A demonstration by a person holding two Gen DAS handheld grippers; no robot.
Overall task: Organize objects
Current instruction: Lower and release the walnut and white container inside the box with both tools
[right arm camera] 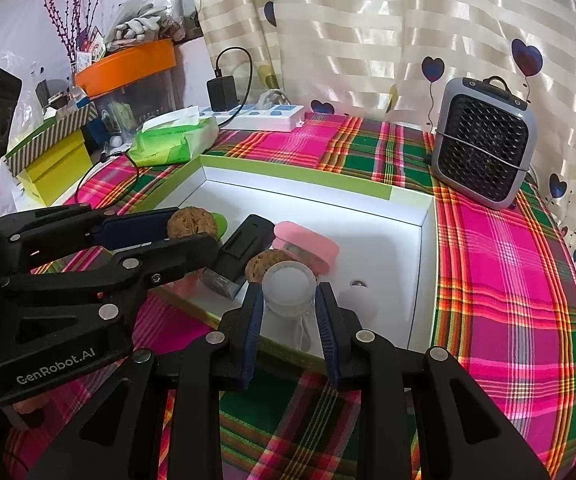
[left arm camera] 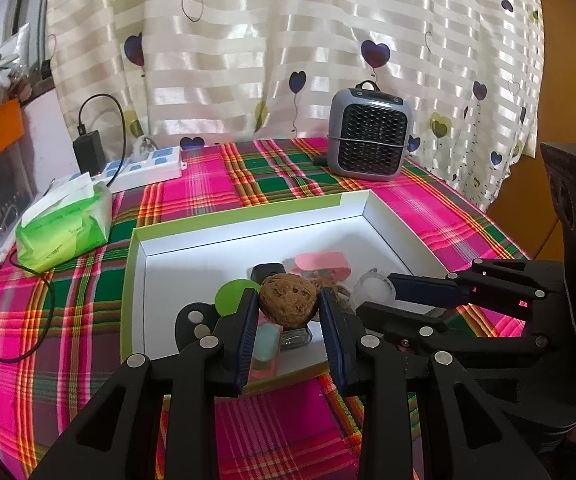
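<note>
Gripping a walnut (left arm camera: 288,300) over the white box's (left arm camera: 248,236) near edge, the left gripper (left arm camera: 288,316) sits left of the right gripper (right arm camera: 288,308), which clamps a clear capped bottle (right arm camera: 288,284) there too.

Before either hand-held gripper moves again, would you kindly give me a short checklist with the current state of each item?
1. Left hand-held gripper clamped on the walnut: ok.
2. Right hand-held gripper clamped on the frosted plastic bottle: ok.
3. Both held things over the white box: ok.
4. Bare floor left in the box for setting down: ok.
5. The two grippers apart: ok, though close.
6. Bottle cap tight: cannot tell.
</note>
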